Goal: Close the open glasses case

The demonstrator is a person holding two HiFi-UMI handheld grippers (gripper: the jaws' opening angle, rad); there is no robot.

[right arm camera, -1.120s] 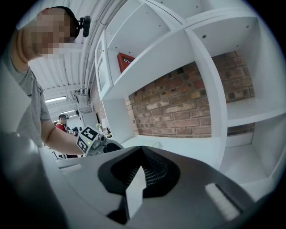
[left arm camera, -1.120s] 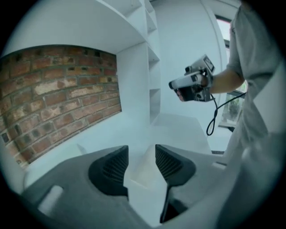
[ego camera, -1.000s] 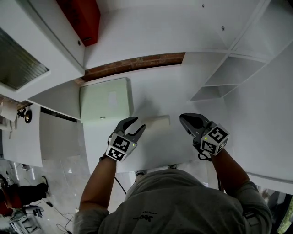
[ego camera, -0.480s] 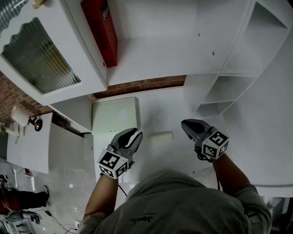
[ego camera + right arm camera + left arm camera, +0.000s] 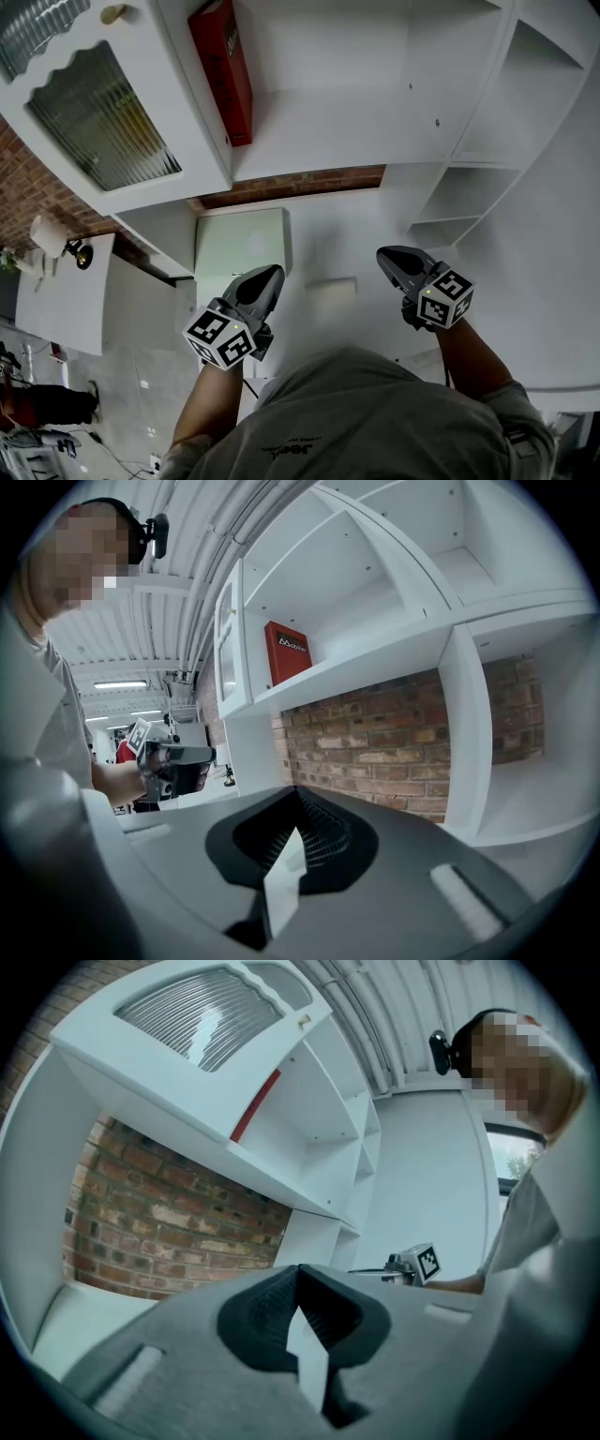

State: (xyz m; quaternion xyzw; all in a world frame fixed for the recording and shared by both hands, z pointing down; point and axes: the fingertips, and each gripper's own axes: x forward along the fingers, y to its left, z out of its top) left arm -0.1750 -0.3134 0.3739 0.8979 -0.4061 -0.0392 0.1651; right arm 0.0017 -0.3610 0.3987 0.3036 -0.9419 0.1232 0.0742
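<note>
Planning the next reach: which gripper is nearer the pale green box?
Left. The left gripper is by the near right corner of the pale green box; the right gripper is farther right, beyond the white case.

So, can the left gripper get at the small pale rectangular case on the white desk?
Probably yes. The left gripper hangs beside the small pale rectangular case, and nothing lies between them on the white desk. Its jaws have just closed on nothing, so they must open first.
</note>
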